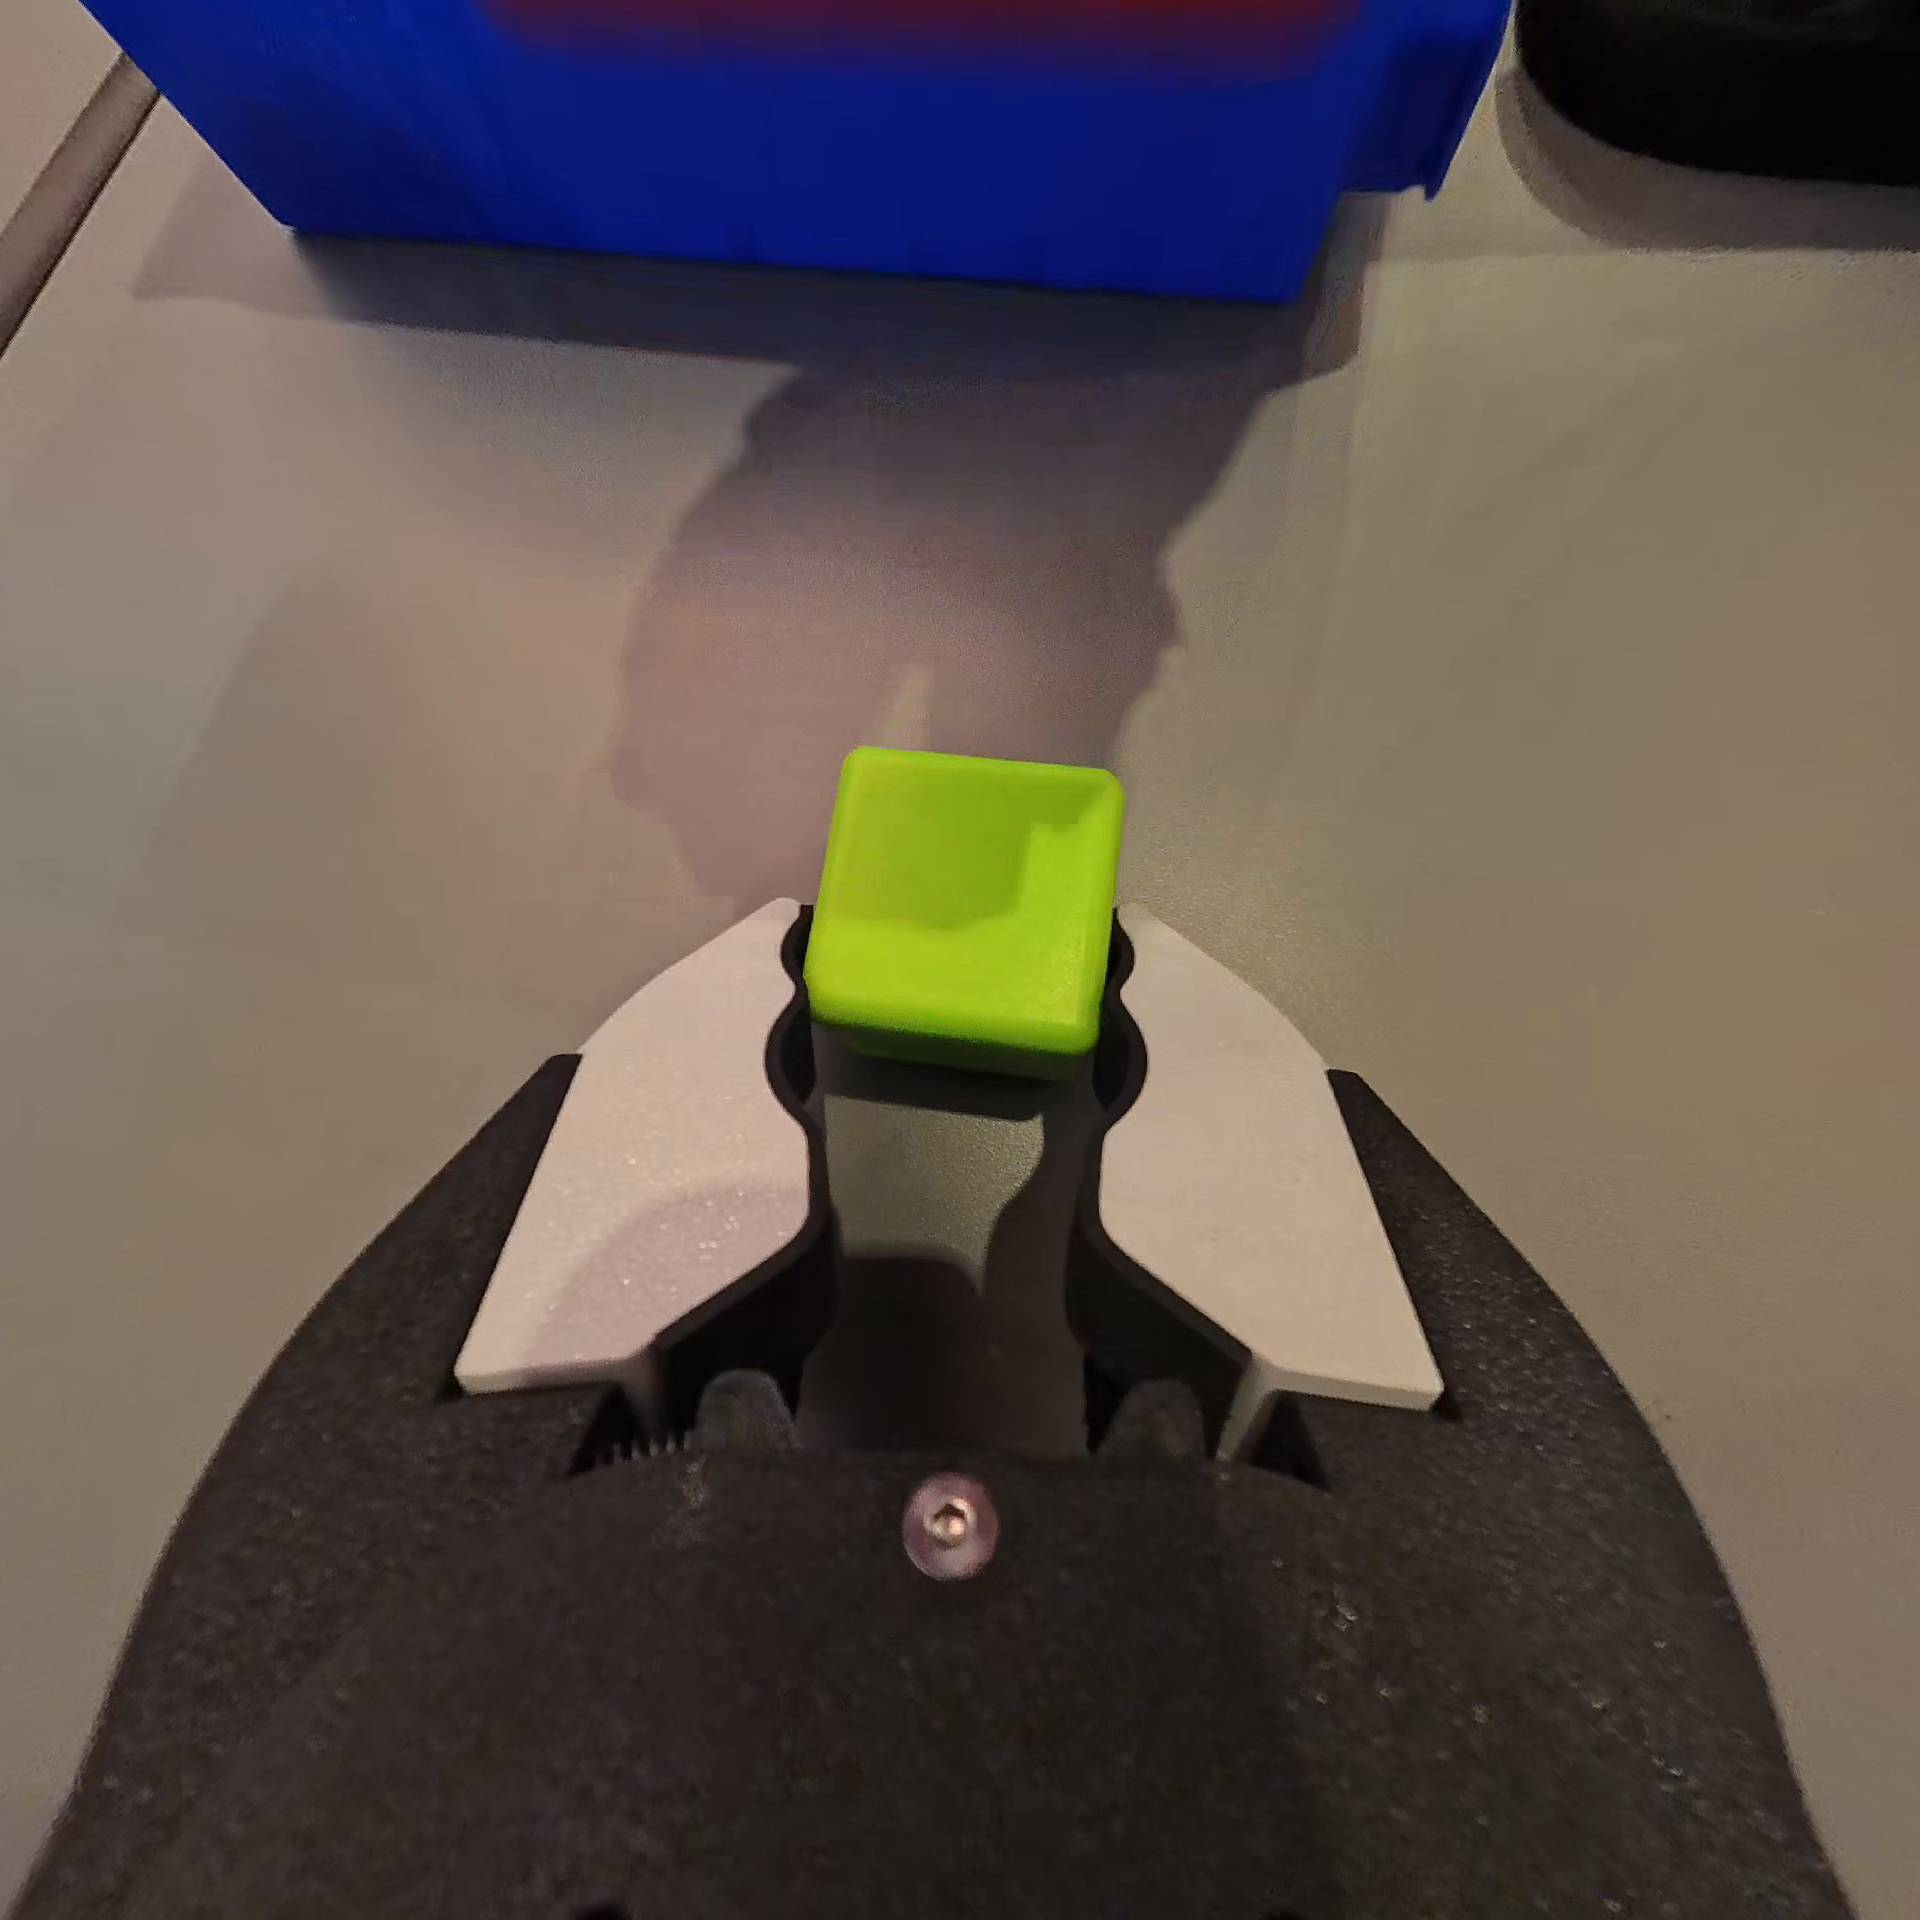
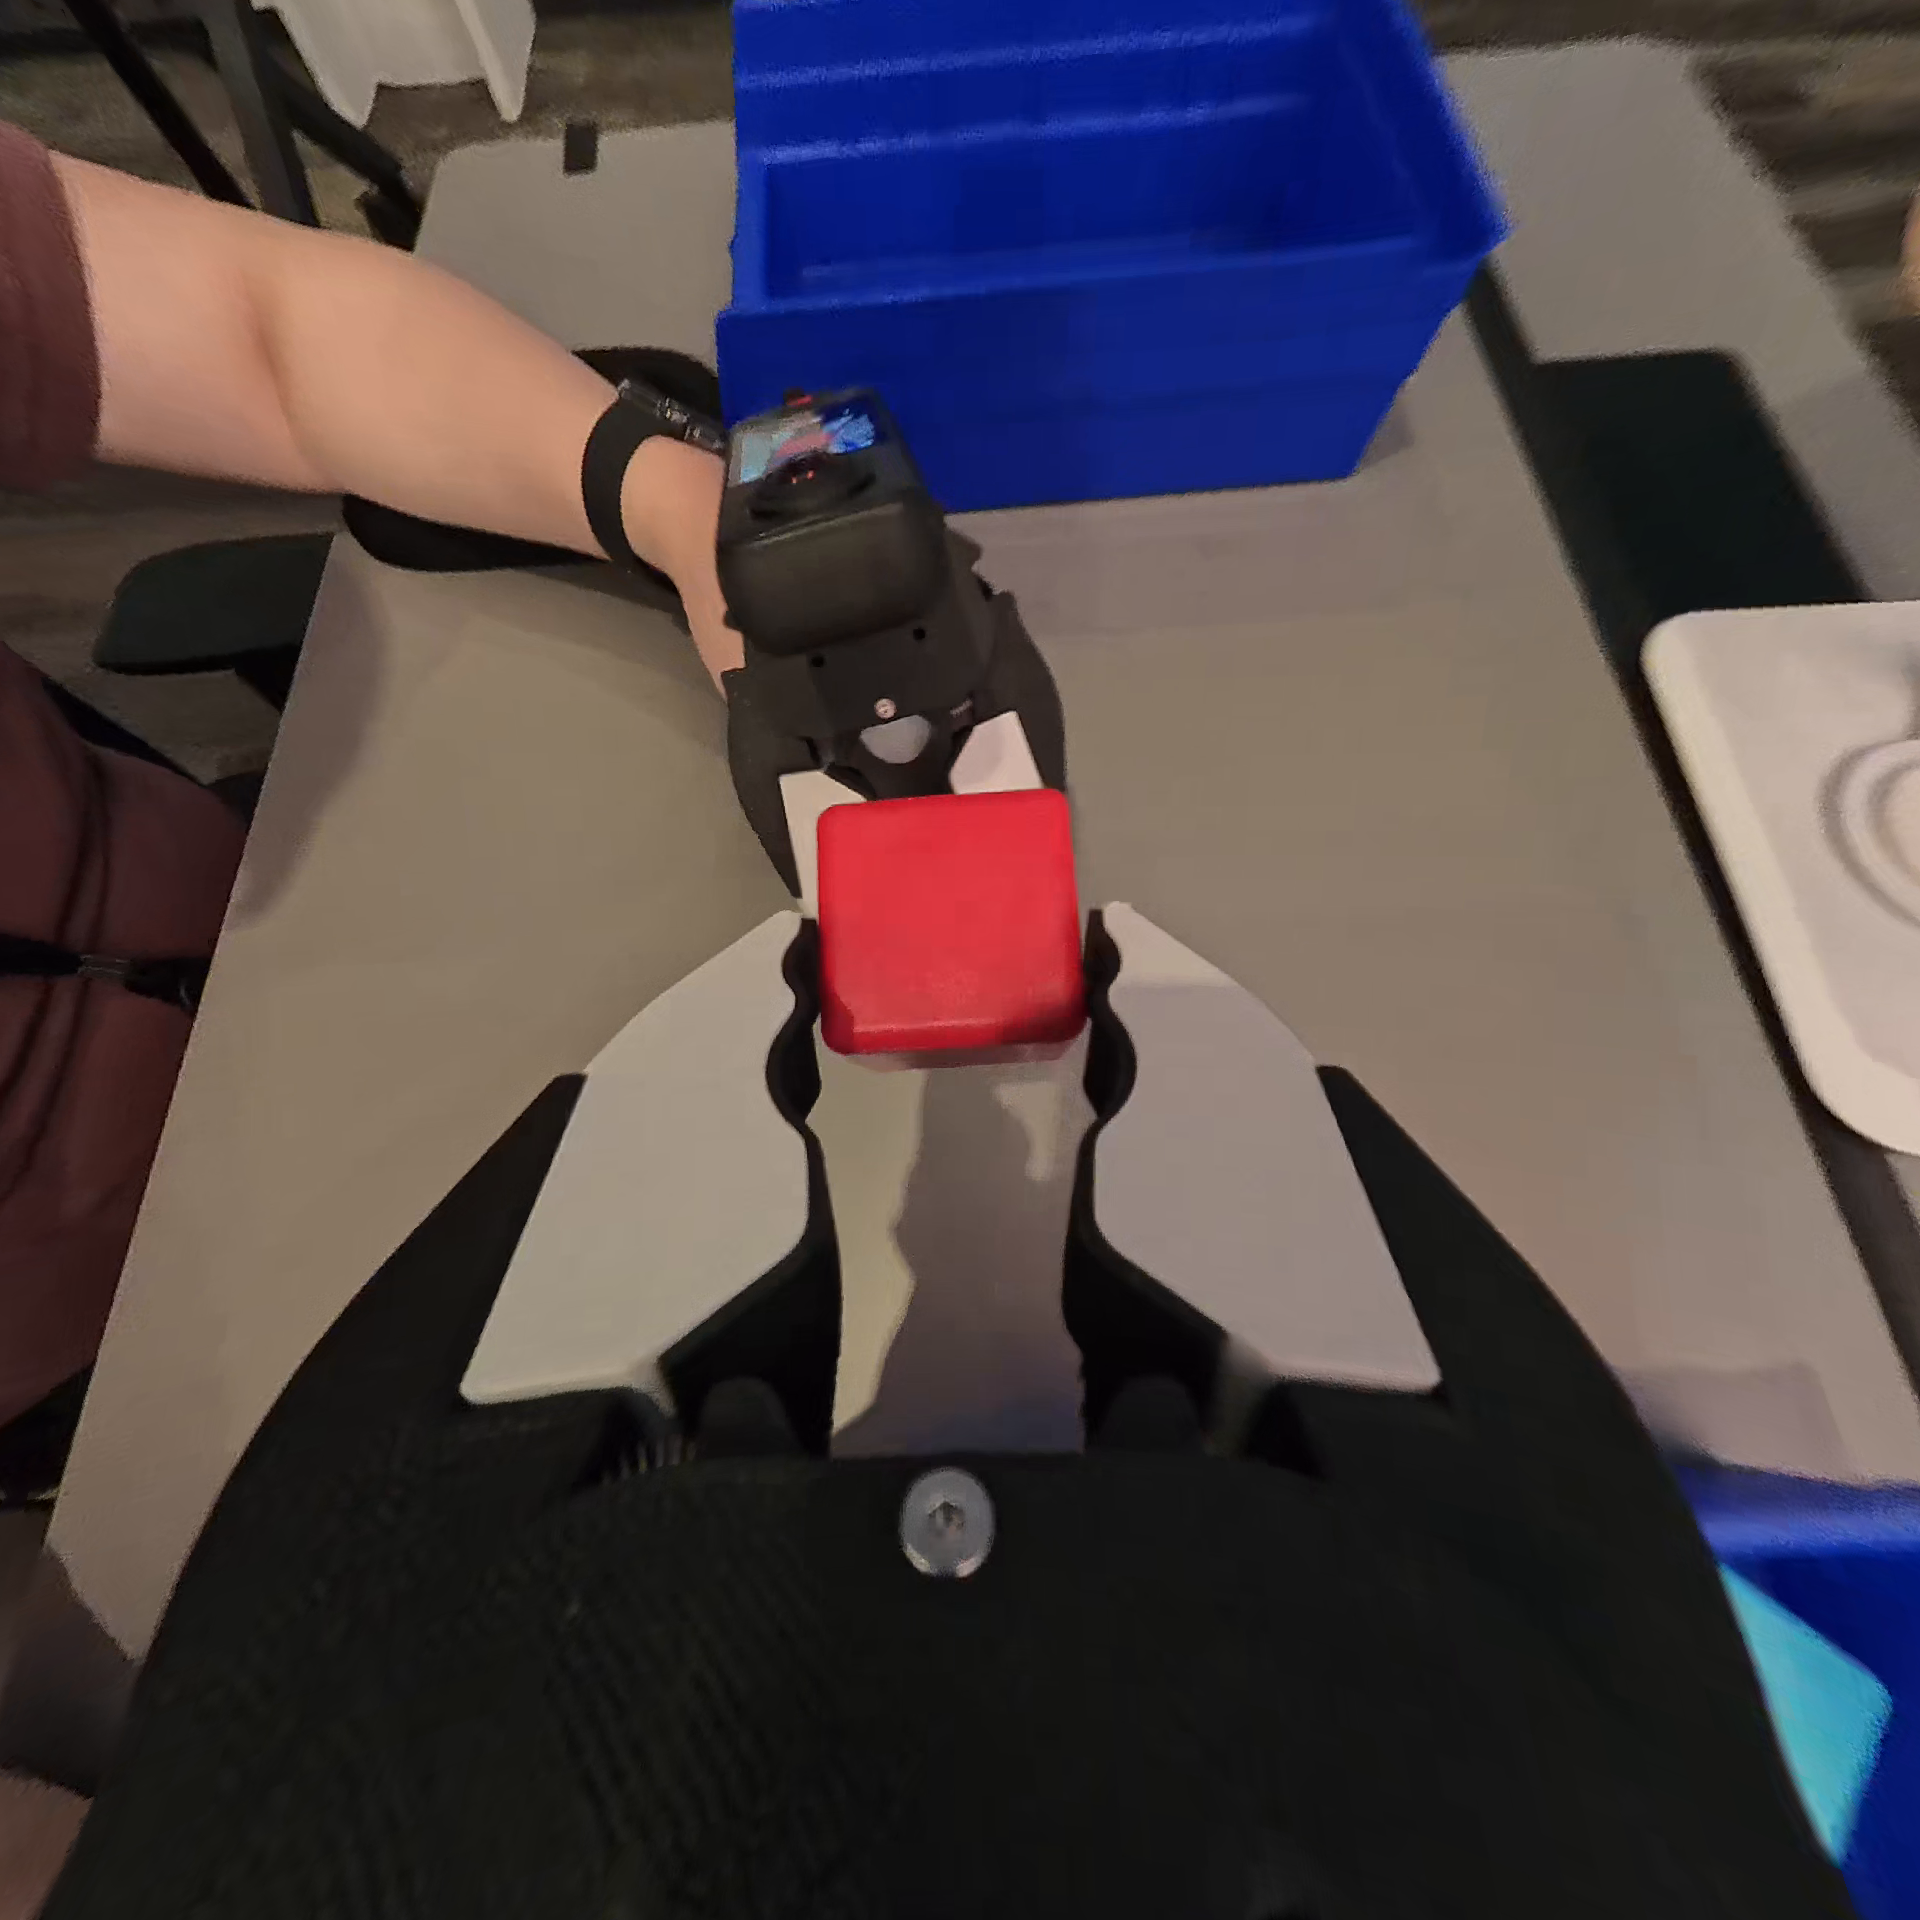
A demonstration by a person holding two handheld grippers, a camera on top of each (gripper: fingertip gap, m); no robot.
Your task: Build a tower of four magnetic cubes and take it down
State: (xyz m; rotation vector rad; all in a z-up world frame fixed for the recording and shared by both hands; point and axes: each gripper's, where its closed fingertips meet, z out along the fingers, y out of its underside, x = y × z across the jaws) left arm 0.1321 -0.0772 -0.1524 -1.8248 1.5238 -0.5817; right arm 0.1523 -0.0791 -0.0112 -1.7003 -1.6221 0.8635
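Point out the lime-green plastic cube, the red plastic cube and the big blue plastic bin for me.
lime-green plastic cube [image 1: 961, 914]: left wrist view, its top face.
red plastic cube [image 2: 945, 914]: right wrist view, its top face.
big blue plastic bin [image 2: 1070, 405]: right wrist view, its near outer wall.

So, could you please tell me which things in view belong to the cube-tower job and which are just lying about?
For the job:
- green cube, in the left tool
- red cube, in the right tool

Lying about:
- blue bin
- white tray
- grey table
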